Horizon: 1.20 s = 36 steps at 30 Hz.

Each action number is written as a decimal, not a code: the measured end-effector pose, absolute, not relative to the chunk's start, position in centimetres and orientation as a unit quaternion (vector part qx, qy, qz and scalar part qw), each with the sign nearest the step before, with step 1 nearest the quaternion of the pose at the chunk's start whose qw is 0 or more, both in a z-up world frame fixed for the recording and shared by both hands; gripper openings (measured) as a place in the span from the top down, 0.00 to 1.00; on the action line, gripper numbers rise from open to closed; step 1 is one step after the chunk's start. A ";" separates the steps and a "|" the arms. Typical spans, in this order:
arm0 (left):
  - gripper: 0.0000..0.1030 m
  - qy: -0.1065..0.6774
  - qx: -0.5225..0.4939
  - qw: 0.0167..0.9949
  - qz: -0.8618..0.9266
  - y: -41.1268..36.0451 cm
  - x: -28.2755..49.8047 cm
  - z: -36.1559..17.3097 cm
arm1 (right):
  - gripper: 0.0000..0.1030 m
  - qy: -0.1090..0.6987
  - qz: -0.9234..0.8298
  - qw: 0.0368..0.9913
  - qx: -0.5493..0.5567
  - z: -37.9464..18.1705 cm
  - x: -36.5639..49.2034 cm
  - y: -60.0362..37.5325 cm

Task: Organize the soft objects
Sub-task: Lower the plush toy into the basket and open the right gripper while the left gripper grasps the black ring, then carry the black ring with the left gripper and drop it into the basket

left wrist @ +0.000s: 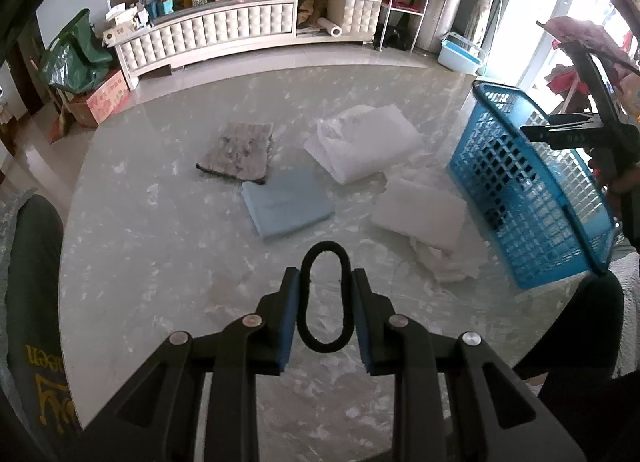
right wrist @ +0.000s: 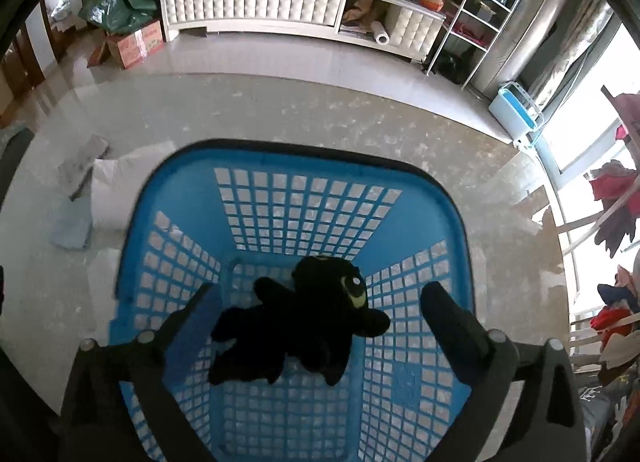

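Observation:
My left gripper [left wrist: 325,276] hangs over the marble table [left wrist: 160,262], shut on a black elastic loop [left wrist: 325,246] that its blue pads squeeze into a narrow oval. Beyond it lie folded cloths: a grey patterned one [left wrist: 238,151], a light blue one [left wrist: 286,203] and two white ones [left wrist: 362,147] [left wrist: 420,213]. The blue mesh basket [left wrist: 532,197] stands at the right. My right gripper [right wrist: 320,294] is open wide above this basket [right wrist: 304,201]. A black plush toy [right wrist: 316,322] with a yellow-green eye is below the fingers, inside the basket, touching neither finger.
A dark green chair back [left wrist: 36,302] stands at the table's left edge. Behind the table are a long white cabinet [left wrist: 248,29] loaded with boxes, a white wire rack [left wrist: 404,1], a pale blue tub [left wrist: 460,51] and a green bag on a carton [left wrist: 76,57].

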<state>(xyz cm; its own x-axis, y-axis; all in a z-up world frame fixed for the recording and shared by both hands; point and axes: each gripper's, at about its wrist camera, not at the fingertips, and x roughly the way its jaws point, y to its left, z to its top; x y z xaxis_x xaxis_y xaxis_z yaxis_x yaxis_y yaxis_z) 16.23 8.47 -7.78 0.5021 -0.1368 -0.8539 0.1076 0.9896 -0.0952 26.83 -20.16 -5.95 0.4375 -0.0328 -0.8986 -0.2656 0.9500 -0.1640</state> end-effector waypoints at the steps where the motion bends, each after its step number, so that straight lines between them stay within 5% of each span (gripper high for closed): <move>1: 0.77 0.491 -0.014 0.868 -0.072 8.2 16.0 -7.4 | 0.00 0.524 0.070 0.837 -0.142 -5.7 26.4 -20.1; 36: 0.77 0.447 0.094 0.868 -0.193 -11.1 18.9 -0.3 | 0.00 0.448 0.073 0.889 -0.053 -1.7 14.9 -27.5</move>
<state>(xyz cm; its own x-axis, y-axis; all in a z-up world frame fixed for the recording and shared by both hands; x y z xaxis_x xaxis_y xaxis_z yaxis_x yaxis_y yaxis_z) 18.93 -11.12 -0.27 0.5252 -0.2514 -0.8130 0.4188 0.9080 -0.0102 14.93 -27.51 -1.70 0.5880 0.0828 -0.8046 -0.1780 0.9836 -0.0289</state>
